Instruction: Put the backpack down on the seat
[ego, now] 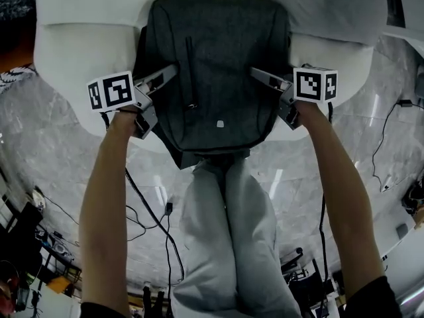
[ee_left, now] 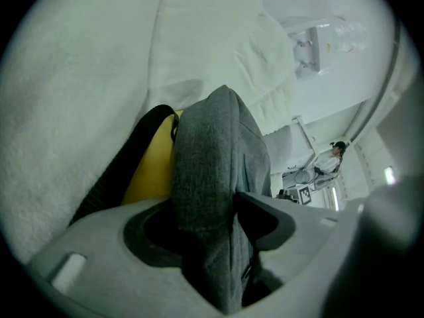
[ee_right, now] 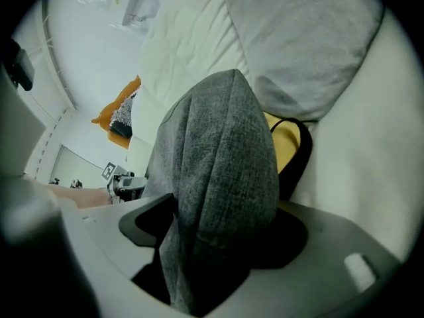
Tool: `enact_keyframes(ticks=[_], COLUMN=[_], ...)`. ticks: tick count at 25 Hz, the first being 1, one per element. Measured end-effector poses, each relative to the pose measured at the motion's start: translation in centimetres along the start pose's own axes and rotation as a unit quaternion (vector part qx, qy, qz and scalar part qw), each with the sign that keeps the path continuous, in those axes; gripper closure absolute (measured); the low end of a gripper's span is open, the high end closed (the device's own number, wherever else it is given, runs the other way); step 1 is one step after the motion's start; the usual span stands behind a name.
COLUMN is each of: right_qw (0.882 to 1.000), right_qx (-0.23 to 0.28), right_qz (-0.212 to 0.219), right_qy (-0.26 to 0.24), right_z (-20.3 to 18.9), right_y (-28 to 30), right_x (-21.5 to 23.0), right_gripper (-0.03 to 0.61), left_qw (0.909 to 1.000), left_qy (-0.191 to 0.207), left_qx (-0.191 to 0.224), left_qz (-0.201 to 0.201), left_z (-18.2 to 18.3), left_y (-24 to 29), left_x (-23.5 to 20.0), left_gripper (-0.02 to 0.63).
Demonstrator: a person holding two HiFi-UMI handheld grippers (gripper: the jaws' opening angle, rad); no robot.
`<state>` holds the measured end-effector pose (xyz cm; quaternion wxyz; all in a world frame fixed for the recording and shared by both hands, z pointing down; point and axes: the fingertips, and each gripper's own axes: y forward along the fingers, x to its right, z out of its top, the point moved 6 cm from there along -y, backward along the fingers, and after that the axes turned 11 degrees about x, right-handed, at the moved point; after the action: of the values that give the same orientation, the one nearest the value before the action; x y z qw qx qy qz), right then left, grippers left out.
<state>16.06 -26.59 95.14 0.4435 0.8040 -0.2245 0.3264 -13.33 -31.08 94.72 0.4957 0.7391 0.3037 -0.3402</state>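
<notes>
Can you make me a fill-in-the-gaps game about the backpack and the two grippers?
1. The grey backpack lies on a ___ seat.
2. Behind its grey fabric, a ___ panel shows.
3. The left gripper and the right gripper each have backpack fabric ___ their jaws.

Missing words: white; yellow; between
</notes>
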Motion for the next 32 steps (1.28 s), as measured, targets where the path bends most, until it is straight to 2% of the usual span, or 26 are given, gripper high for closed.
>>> enact_keyframes(ticks=[3, 9, 13, 18, 23, 25, 30, 32], right_qw=[0.999, 0.999, 0.998, 0.994, 0.990, 0.988, 0.984, 0.983], right_qx=[0.019, 0.017, 0.012, 0.019, 0.040, 0.055, 0.048, 0.050], right_qz=[-0.029, -0.049, -0.062, -0.108, -0.131, -0.137, -0.162, -0.165], right_qy=[-0.010, -0.001, 0.007, -0.007, 0.024, 0.043, 0.055, 0.055], right_z=[-0.2, -0.8, -1.9, -2.6, -3.6, -3.7, -5.1, -5.2], right_y=[-0.6, -1.8, -3.2, -5.2, -7.1, -8.0, -9.7, -10.1], right_x=[0.1, 0.5, 0.1, -0.1, -0.3, -0.6, -1.5, -2.1], right_gripper=[0.207, 0.213, 0.215, 0.257, 0.296, 0.316, 0.328, 0.336], left_qw=[0.9997, 0.9981, 0.9966, 0.9942, 0.9909, 0.9905, 0.9868, 0.9831], left_qy=[0.021, 0.030, 0.015, 0.010, 0.008, 0.010, 0.020, 0.019], left_qx=[-0.004, -0.005, 0.011, -0.006, -0.001, -0.001, 0.002, 0.006], left_qz=[0.013, 0.053, 0.081, 0.107, 0.134, 0.137, 0.161, 0.182], left_z=[-0.4, -0.7, -1.7, -3.8, -5.0, -5.2, -5.6, -5.9], left_y=[-0.5, -1.9, -3.5, -4.9, -7.0, -7.6, -8.3, -8.3], left_x=[0.1, -0.3, -0.2, 0.1, 0.2, 0.7, 2.3, 3.0], left_gripper=[0.345, 0.339, 0.345, 0.348, 0.431, 0.443, 0.501, 0.527])
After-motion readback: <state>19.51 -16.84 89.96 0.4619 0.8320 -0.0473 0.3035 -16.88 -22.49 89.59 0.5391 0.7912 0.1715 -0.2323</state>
